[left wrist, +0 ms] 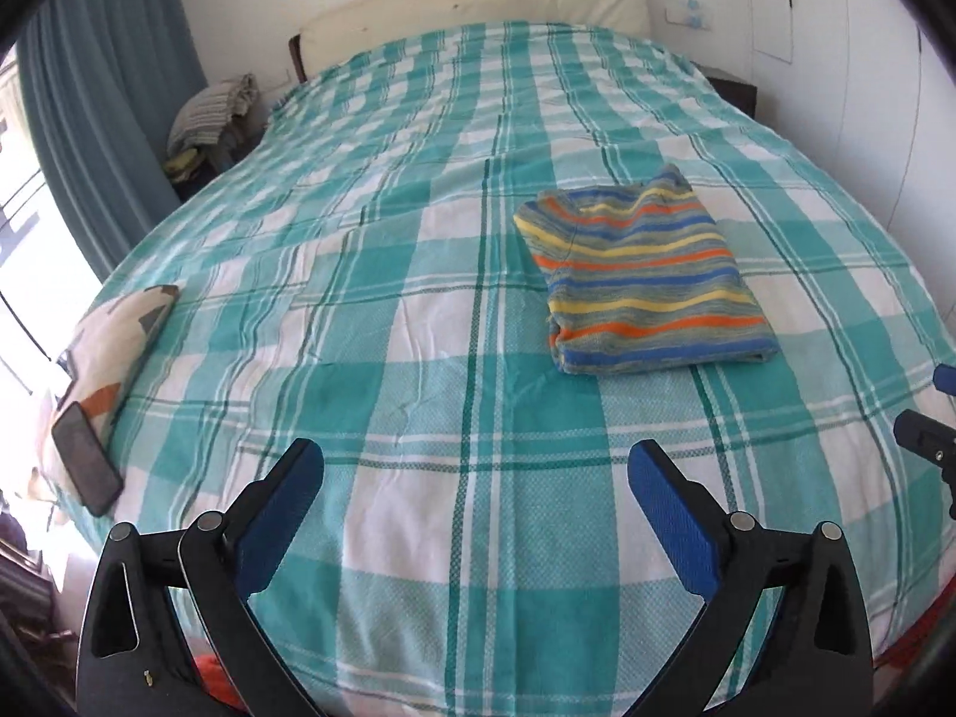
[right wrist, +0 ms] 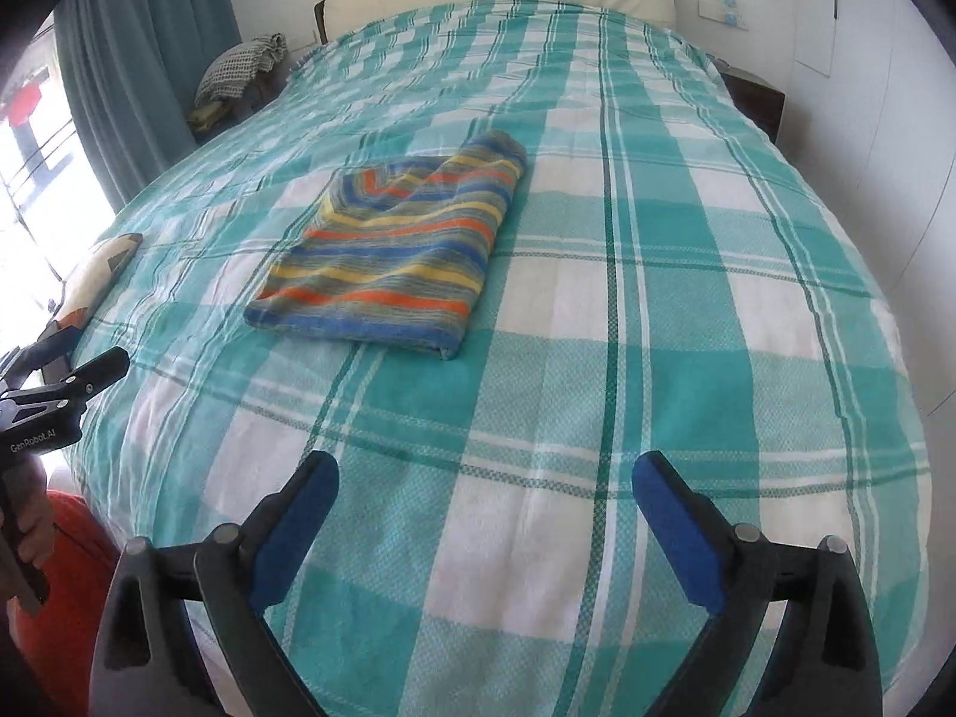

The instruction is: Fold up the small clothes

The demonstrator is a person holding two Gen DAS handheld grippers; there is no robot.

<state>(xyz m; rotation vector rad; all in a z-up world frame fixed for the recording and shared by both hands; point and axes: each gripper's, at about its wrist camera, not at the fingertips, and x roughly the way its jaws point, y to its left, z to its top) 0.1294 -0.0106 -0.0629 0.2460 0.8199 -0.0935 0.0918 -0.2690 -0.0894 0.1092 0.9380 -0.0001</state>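
Teal-and-white plaid bedspread (left wrist: pixel 418 310) covering the bed; black phone (left wrist: pixel 86 459) lying on patterned cushion (left wrist: pixel 113 334) at left edge; blue curtain (left wrist: pixel 107 89) hanging beyond; cream headboard (left wrist: pixel 478 0) sitting behind.

Cut off at frame edge: right hand-held gripper (left wrist: pixel 932 418), phone (left wrist: pixel 86 459); bedside pile (right wrist: pixel 242 69) too small to identify.

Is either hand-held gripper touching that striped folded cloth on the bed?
Apart. Both wrist views show the left hand-held gripper and right hand-held gripper open, with bare checked bedspread between them and the striped folded cloth.
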